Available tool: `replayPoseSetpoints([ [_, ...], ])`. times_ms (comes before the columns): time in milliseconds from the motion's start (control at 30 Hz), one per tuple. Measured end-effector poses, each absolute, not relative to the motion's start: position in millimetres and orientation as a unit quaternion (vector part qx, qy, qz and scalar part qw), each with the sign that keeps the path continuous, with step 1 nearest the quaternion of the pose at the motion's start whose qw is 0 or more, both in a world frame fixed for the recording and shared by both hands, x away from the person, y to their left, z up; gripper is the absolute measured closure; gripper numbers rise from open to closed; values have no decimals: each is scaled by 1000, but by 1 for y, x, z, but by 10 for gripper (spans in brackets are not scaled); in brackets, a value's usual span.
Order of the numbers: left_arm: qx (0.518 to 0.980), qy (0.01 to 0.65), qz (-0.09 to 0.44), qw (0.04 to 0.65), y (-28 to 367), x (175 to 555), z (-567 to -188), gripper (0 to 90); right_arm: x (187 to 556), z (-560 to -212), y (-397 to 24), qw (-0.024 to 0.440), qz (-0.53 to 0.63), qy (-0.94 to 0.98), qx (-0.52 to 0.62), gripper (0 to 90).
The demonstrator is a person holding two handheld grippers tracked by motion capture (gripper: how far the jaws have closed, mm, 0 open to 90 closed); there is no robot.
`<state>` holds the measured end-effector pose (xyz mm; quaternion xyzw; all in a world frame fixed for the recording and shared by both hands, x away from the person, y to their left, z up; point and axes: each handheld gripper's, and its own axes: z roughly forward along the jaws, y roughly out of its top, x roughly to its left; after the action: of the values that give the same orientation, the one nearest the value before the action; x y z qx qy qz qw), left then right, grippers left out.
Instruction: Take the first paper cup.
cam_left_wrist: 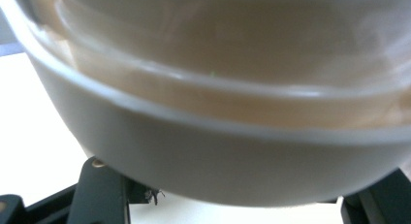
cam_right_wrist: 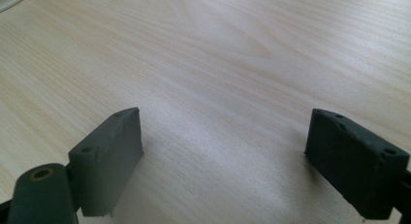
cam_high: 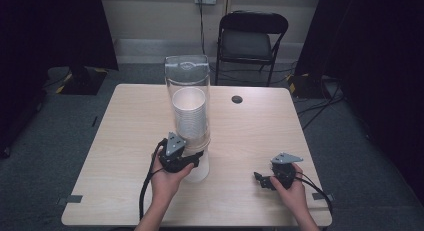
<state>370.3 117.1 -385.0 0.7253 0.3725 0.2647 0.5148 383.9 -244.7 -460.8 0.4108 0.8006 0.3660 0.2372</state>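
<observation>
Over on the left, the left tongs (cam_high: 197, 160) were clamped onto the bottom paper cup (cam_high: 198, 169) poking out under the clear cup dispenser (cam_high: 187, 83), jaws pinched in on its wall just below the tube's lower rim. In the left gripper view that cup (cam_left_wrist: 218, 161) loomed huge and blurred above the jaws, its pale wall curving across the picture. The dispenser stood upright near the middle of the counter (cam_high: 130, 136), a little left of centre, with a stack of white cups (cam_high: 189, 113) nested inside it.

By my reading, that cup would be featherlight and thin-walled, easy to crush, and likely snug in the cups above it. The wall low down, near the stiffer base, looked the safest place to hold, with a gentle squeeze and a straight downward pull. A tall, light dispenser could tip or drag along if the cup stuck.

Moving right, a small dark round grommet (cam_high: 237, 99) sat in the counter beyond the dispenser, well apart from the action. Behind the counter stood a black folding chair (cam_high: 252, 38).

On the right, the right tongs (cam_high: 260, 179) rested low near the front edge, jaws spread wide with nothing between them; the right gripper view showed bare wood grain (cam_right_wrist: 223, 64) past the two pads. Nothing stood between the tongs and the cup, so the path looked free.
</observation>
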Motion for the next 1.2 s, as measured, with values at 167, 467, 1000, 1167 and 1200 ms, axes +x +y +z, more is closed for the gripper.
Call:
replayPoseSetpoints([
  [167,728,367,274,511,117,369,-386,369,384,-461,-245,237,366,801,411,129],
  [467,722,367,299,505,114,367,-391,370,384,-461,-245,237,366,801,411,129],
  [1000,785,415,257,382,110,369,-426,376,385,-461,-245,238,366,801,410,129],
  [1167,781,409,252,398,111,364,-440,373,385,-461,-245,236,366,802,408,128],
  [1200,779,413,246,403,112,363,-439,373,385,-461,-245,236,366,802,408,128],
])
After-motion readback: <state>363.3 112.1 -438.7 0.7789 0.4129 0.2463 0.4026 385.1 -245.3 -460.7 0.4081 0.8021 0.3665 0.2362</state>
